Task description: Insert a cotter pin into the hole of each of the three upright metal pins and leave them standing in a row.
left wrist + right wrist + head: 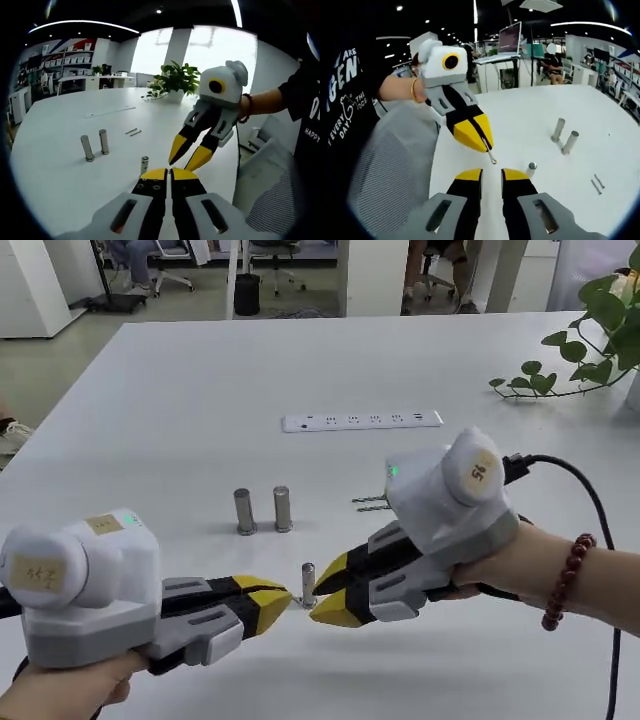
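Yellow-tipped jaws meet in the middle of the white table [180,400]. The left gripper [280,600] comes in from the lower left with its jaws pressed together, clamped on a thin wire cotter pin [489,150]. The right gripper view shows that wire poking out of the beak and angling down toward the tabletop.

Opposite it, the right gripper [316,600] points back the other way with its jaws a narrow way apart and nothing between them. That gap is plain in the right gripper view and again in the left gripper view.

Right between the two beaks stands a silver cylindrical metal pin [308,583], upright on the table. It sits just beside both sets of tips, and I can't tell whether either one touches it. From the left gripper's own camera the pin rises just ahead of the closed tips, slightly to their left.

Further back stand two more silver metal pins [263,510], upright and side by side, near each other but not touching. To their right, two loose cotter pins [370,503] lie flat on the table, close together.

Beyond them a long white power strip [362,421] lies across the table, and a green leafy plant [590,330] trails in at the far right corner. A dark red bead bracelet [565,580] circles the wrist behind the right gripper.
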Demonstrator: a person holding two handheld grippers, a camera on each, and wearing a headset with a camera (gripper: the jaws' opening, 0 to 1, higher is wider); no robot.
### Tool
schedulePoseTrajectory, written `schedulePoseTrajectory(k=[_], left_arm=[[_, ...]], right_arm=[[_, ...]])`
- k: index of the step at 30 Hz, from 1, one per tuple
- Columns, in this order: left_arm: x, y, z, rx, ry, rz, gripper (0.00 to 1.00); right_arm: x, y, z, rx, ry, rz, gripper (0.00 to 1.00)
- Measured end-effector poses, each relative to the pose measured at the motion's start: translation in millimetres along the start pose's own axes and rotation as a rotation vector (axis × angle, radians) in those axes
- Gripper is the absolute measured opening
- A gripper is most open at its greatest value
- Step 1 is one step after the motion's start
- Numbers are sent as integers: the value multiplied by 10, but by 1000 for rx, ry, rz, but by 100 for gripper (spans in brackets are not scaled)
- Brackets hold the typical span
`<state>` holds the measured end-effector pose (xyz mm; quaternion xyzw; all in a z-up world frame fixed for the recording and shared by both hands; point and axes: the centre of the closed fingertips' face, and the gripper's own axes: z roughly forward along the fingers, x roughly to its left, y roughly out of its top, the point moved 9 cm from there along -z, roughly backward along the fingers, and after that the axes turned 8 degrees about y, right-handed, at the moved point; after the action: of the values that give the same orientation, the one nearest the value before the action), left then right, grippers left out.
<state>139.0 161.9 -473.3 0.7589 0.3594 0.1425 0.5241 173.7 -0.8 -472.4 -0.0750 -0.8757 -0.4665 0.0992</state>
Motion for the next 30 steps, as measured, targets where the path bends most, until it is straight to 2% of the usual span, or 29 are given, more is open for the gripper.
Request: schedulePoseTrajectory(k=[1,3,6,10,20,30], left_arm=[[1,-1,-6,-3,-5,7,0],[-9,14,-17,-19,-26,67,0],[-27,33,-23,-24,-51,95,0],[-32,51,-21,-10,-82,147,0],[-128,99,-7,-15,-150,188,0],[-162,96,-24,-23,-175,183,0]], right_arm=[[0,-7,-3,-16,9,18,11],[1,-25,-10,-49,32,43,12],[0,-53,-15,-85,58,85,13],[-1,-74,-20,-121,80,120,15],[99,-67,16,-161,146,113,13],[106,-69,35,-153,158,87,4]])
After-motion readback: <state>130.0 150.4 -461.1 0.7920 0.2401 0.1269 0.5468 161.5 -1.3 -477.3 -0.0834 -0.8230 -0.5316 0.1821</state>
